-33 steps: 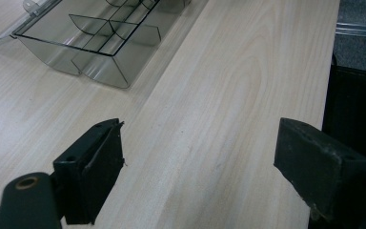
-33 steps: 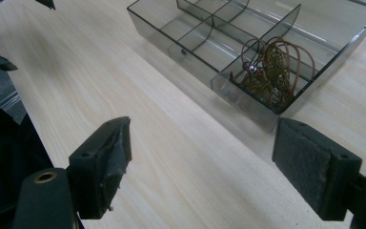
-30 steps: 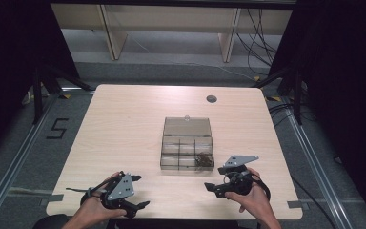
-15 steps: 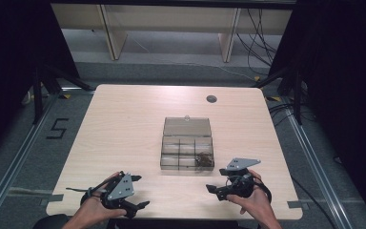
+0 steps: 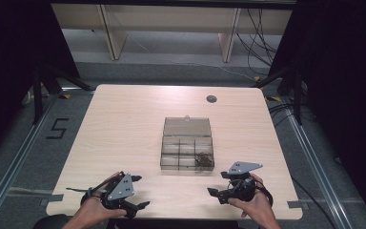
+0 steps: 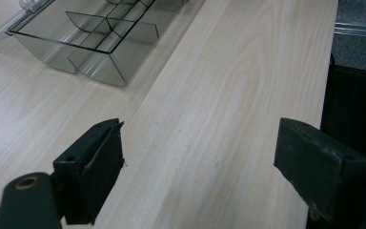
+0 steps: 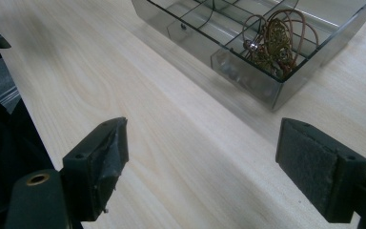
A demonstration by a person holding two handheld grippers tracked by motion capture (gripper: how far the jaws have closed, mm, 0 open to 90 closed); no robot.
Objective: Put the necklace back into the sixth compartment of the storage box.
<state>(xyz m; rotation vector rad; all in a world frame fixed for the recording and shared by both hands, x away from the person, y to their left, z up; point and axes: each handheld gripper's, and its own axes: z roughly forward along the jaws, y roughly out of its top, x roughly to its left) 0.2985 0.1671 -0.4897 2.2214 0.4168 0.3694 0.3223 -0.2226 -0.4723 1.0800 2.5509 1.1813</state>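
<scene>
A light wooden table (image 5: 124, 124) carries a clear smoky plastic organizer box (image 5: 187, 151) near its middle, with the hinged lid (image 5: 187, 126) laid open flat toward 12 o'clock. Dividers split the box into small compartments. In the compartment at the box's 4 o'clock corner lies a tangle of brownish wire or cord (image 5: 203, 161); the right gripper view shows it as thin brown loops (image 7: 276, 40) around a darker clump, with a small shiny bead among them. The other compartments look bare in the left gripper view, where the box (image 6: 95, 40) sits at 11 o'clock.

The left gripper (image 5: 138, 206) rests at the table's 7 o'clock edge, held in the person's left hand (image 5: 97, 207), and points toward 3 o'clock. Its jaws stand wide apart over bare wood and grip nothing.

The right gripper (image 5: 213, 192) sits at the table's 5 o'clock area, held in the right hand (image 5: 252, 202), just short of the box at its 5 o'clock side and pointing toward 9 o'clock. Its jaws are likewise spread wide and hold nothing, apart from the box

A small dark round grommet (image 5: 211, 98) marks the tabletop at 1 o'clock
</scene>
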